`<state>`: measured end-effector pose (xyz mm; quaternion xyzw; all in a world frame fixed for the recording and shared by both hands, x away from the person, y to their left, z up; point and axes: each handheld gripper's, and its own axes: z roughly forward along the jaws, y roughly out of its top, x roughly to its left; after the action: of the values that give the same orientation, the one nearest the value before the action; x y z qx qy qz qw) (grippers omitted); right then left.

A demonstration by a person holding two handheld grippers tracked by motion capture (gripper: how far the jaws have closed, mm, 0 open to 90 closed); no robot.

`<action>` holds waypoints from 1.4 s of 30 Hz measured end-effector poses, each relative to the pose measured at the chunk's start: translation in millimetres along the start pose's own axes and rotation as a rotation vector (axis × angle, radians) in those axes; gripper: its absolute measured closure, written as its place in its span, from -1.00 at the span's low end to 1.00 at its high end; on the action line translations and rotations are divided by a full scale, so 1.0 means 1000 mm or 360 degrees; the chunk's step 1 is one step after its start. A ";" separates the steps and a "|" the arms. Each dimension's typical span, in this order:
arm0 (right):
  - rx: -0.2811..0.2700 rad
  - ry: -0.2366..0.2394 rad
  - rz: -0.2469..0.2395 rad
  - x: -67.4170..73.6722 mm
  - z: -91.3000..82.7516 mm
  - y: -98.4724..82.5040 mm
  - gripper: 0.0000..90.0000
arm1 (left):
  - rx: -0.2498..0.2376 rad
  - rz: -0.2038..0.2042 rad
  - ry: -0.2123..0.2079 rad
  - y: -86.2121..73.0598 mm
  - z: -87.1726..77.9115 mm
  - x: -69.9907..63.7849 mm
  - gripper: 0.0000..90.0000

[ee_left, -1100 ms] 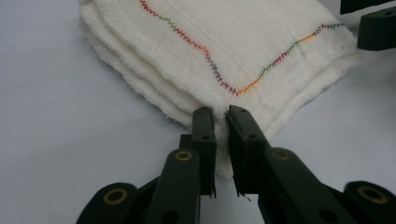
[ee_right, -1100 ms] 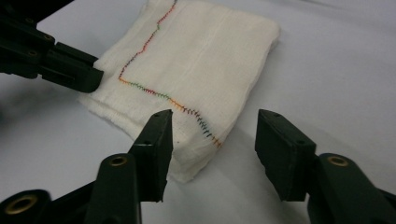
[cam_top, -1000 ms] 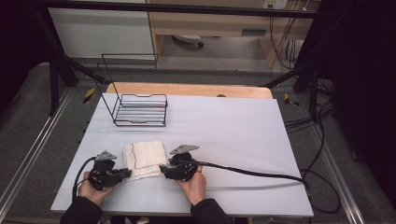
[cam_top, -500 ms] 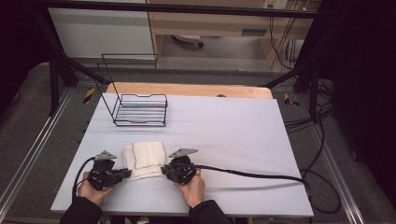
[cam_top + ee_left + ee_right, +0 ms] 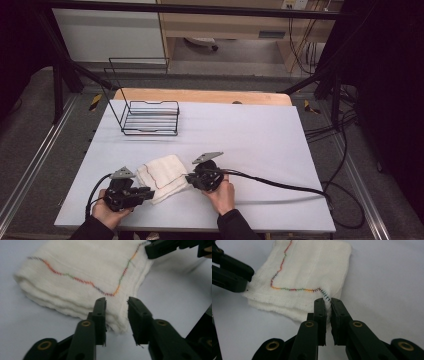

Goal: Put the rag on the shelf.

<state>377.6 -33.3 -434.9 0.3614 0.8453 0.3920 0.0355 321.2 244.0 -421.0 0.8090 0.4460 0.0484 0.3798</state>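
Observation:
A folded white cloth (image 5: 162,174) with a wavy multicoloured stitch line lies on the table's near side between my two grippers. My right gripper (image 5: 190,178) is shut on the cloth's edge; in the right gripper view its jaws (image 5: 327,302) pinch the cloth (image 5: 312,267) by the stitching. My left gripper (image 5: 149,193) sits at the cloth's opposite edge. Its jaws (image 5: 117,302) have just been opening and stand apart, with a corner of the cloth (image 5: 82,267) between them, unpressed. The right gripper (image 5: 162,247) also appears at the cloth's far edge in the left gripper view.
A black wire rack (image 5: 150,117) stands at the table's far left, with a wooden board (image 5: 200,96) along the back edge. The white table (image 5: 260,140) stretches to the right. A black cable (image 5: 280,182) trails right from the right gripper.
Both hands have shifted slightly to the right with the cloth. The left gripper's jaws have parted; the right gripper has closed on the cloth's edge.

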 end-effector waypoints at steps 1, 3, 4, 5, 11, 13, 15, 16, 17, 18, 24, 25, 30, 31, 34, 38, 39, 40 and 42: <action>-0.0003 -0.0005 -0.0020 -0.003 0.000 -0.002 0.85 | 0.0000 0.0000 0.0000 0.000 0.000 0.000 0.39; 0.0010 -0.0012 -0.0037 -0.006 0.000 -0.003 0.84 | -0.0048 0.0017 0.0061 0.008 -0.003 0.003 0.22; 0.0008 -0.0017 -0.0045 -0.007 0.001 -0.004 0.84 | -0.0071 0.0030 0.0104 0.013 -0.004 0.006 0.14; 0.0007 -0.0025 -0.0044 -0.007 0.002 -0.004 0.83 | -0.0094 0.0042 0.0151 0.019 -0.004 0.011 0.08; -0.0082 -0.0047 -0.0025 -0.006 -0.004 -0.008 0.56 | -0.0057 0.0004 0.0302 0.039 0.015 0.048 0.10; -0.0125 -0.0063 0.0000 -0.007 -0.008 -0.008 0.44 | 0.0014 0.0018 0.0319 0.038 0.023 0.055 0.20; -0.0133 -0.0075 0.0018 -0.007 -0.009 -0.008 0.43 | 0.0055 0.0020 0.0322 0.036 0.029 0.058 0.21; -0.0137 -0.0095 0.0042 -0.007 -0.006 -0.009 0.34 | 0.0061 0.0020 0.0308 0.035 0.030 0.059 0.30; -0.0137 -0.0095 0.0042 -0.007 -0.006 -0.009 0.34 | 0.0063 0.0019 0.0299 0.034 0.030 0.059 0.30; -0.0108 -0.0107 0.0089 -0.008 0.000 -0.010 0.33 | 0.0061 0.0010 0.0281 0.034 0.030 0.059 0.43; -0.0069 -0.0083 0.0151 -0.007 0.008 -0.016 0.57 | 0.0098 -0.0036 0.0242 0.034 0.027 0.060 0.77; -0.0069 -0.0070 0.0161 -0.007 0.009 -0.016 0.66 | 0.0100 -0.0039 0.0245 0.033 0.026 0.060 0.79; -0.0082 -0.0039 0.0147 -0.008 0.010 -0.014 0.85 | 0.0100 -0.0053 0.0236 0.025 0.017 0.054 0.81; -0.0099 -0.0047 0.0138 -0.009 0.010 -0.014 0.86 | 0.0098 -0.0059 0.0228 0.022 0.014 0.053 0.81; -0.0153 -0.0052 0.0121 -0.016 0.013 -0.006 0.86 | 0.0084 -0.0056 0.0223 0.013 0.007 0.046 0.81; -0.0175 -0.0050 0.0075 -0.023 0.021 0.002 0.85 | 0.0067 -0.0022 0.0220 0.001 0.001 0.035 0.78; -0.0175 -0.0050 0.0075 -0.023 0.021 0.002 0.85 | 0.0056 -0.0012 0.0224 0.000 0.000 0.034 0.75; -0.0157 -0.0048 0.0078 -0.024 0.024 0.002 0.82 | 0.0047 -0.0007 0.0225 0.000 0.000 0.034 0.73; -0.0164 -0.0056 0.0053 -0.025 0.024 0.001 0.78 | 0.0036 0.0011 0.0227 0.003 -0.001 0.035 0.67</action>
<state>404.9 -33.2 -456.0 0.3799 0.8172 0.4290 0.0624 343.7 269.9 -427.0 0.8092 0.4697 0.1022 0.3377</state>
